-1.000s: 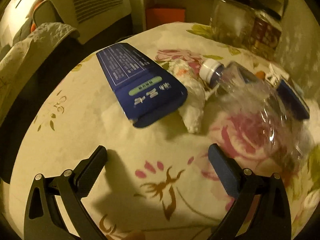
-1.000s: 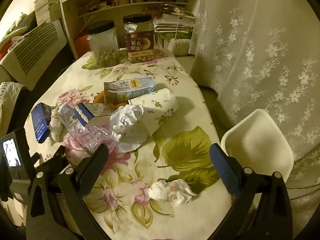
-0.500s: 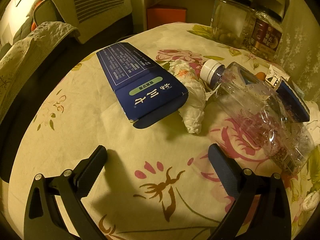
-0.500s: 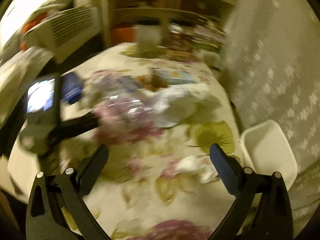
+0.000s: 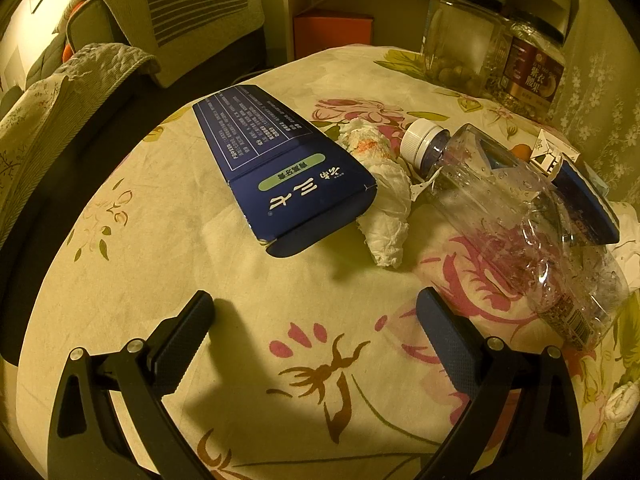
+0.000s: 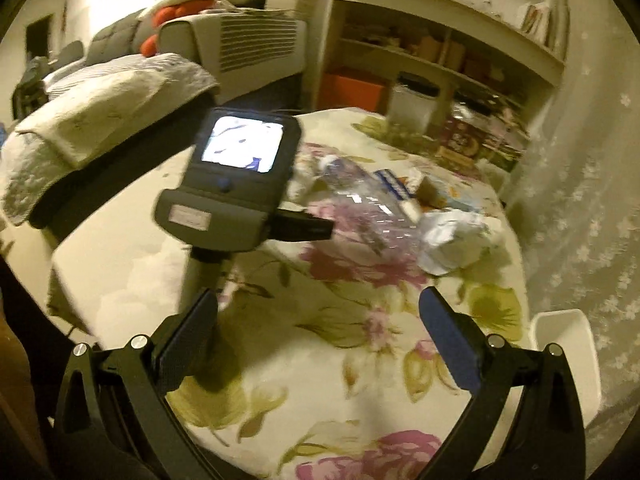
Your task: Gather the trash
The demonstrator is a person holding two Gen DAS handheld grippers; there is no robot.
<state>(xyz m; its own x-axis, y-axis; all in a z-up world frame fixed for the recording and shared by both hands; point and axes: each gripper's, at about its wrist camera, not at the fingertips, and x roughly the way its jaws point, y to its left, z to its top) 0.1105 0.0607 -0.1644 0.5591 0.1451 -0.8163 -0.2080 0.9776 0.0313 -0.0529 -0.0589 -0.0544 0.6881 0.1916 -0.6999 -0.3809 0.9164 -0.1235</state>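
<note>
Hovering low over the tabletop (image 5: 120, 300), the left gripper (image 5: 316, 312) has its fingers spread wide and empty, facing the blue carton (image 5: 288, 172), crumpled tissue (image 5: 384, 196) and plastic bottle (image 5: 516, 216) mid-tabletop; nothing looks collected yet. The right gripper (image 6: 320, 312) is likewise wide and empty. Next: advance and close on one piece. Carton's white characters aren't legible; far-edge jar (image 5: 532, 76) reads 紫衣腰果

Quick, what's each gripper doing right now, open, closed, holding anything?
Left gripper: open, holding nothing, above the tablecloth.
Right gripper: open, holding nothing.
</note>
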